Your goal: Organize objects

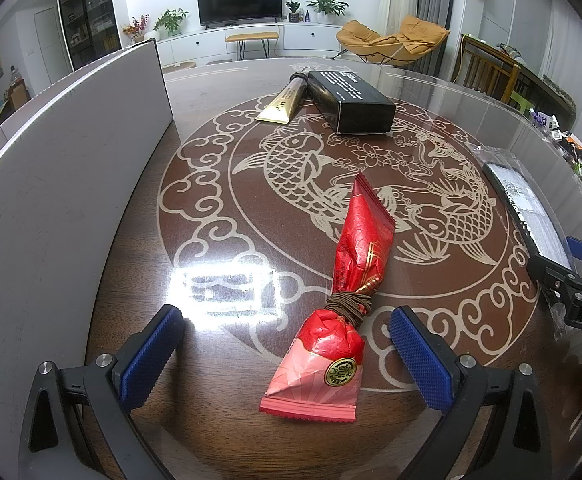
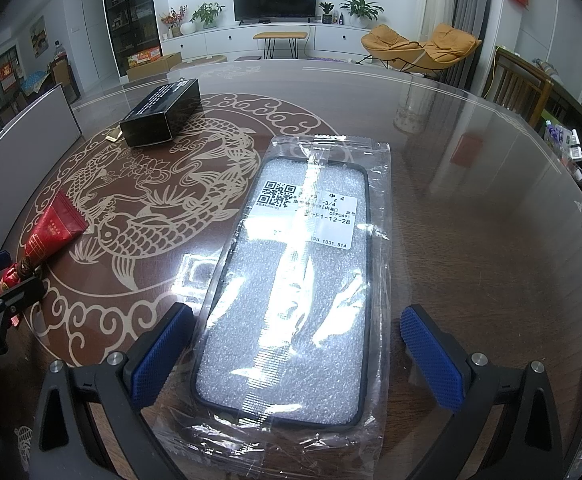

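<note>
A red snack packet (image 1: 347,292) tied round its middle with brown cord lies on the glass table between the fingers of my left gripper (image 1: 287,356), which is open around its near end without touching it. A phone case in a clear plastic bag (image 2: 299,280) lies between the fingers of my right gripper (image 2: 299,356), also open. The packet shows at the left of the right wrist view (image 2: 51,228). The bagged case shows at the right of the left wrist view (image 1: 531,208). A black box (image 1: 351,100) and a gold tube (image 1: 283,104) lie at the far side.
A white board (image 1: 71,184) stands upright along the table's left side. The round table (image 2: 471,200) has a carp pattern under glass. Cluttered items (image 2: 571,148) sit off the far right edge. A TV stand and orange chairs are beyond.
</note>
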